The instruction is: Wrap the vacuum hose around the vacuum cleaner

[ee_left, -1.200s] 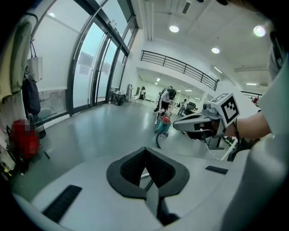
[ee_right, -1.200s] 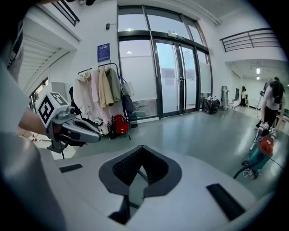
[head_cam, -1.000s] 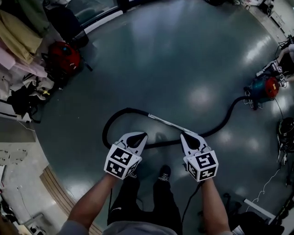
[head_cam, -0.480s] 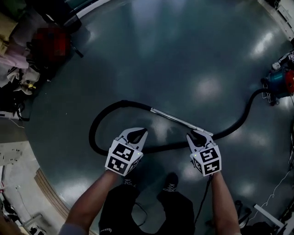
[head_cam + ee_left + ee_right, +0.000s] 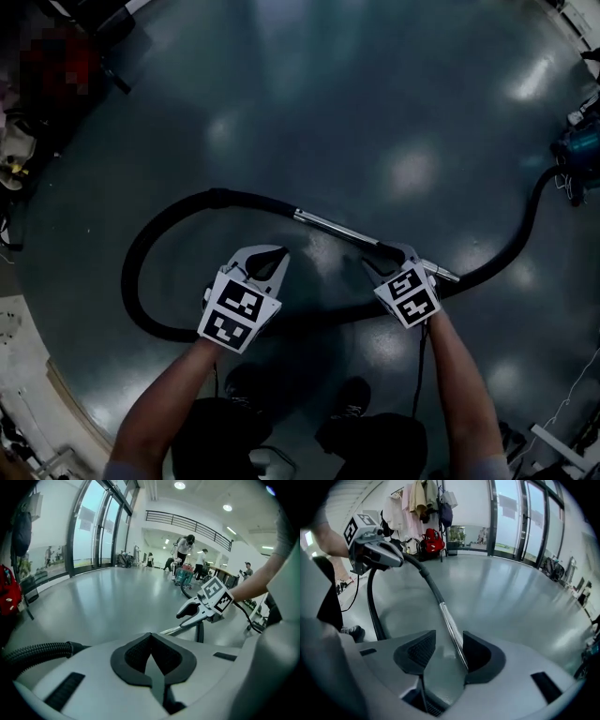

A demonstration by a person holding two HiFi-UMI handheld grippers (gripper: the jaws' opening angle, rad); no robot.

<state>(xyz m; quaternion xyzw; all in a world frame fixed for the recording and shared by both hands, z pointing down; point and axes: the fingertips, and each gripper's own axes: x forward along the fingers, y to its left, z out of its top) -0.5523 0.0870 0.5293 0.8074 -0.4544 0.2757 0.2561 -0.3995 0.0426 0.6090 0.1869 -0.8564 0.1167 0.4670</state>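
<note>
A: Right gripper (image 5: 447, 645)?
B: Jaws have just been opening, now apart. The metal wand (image 5: 449, 619) runs between them, beside one pad, unclamped. Left gripper (image 5: 151, 638) is closed, empty.
A: Best way?
B: Centre the wand, I'd say, squeeze firmly, then carry it toward the vacuum cleaner (image 5: 579, 150), well apart across the floor (image 5: 328, 112).
A: Count?
B: Two grippers, one wand, one black hose (image 5: 220, 196) looped on the floor, one vacuum cleaner.

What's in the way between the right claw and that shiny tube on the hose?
Nothing visible. The right gripper has its jaws apart; they have just been opening, and the metal tube runs between them, nearer one jaw. Only bare floor lies between the hose and the vacuum cleaner.
</note>
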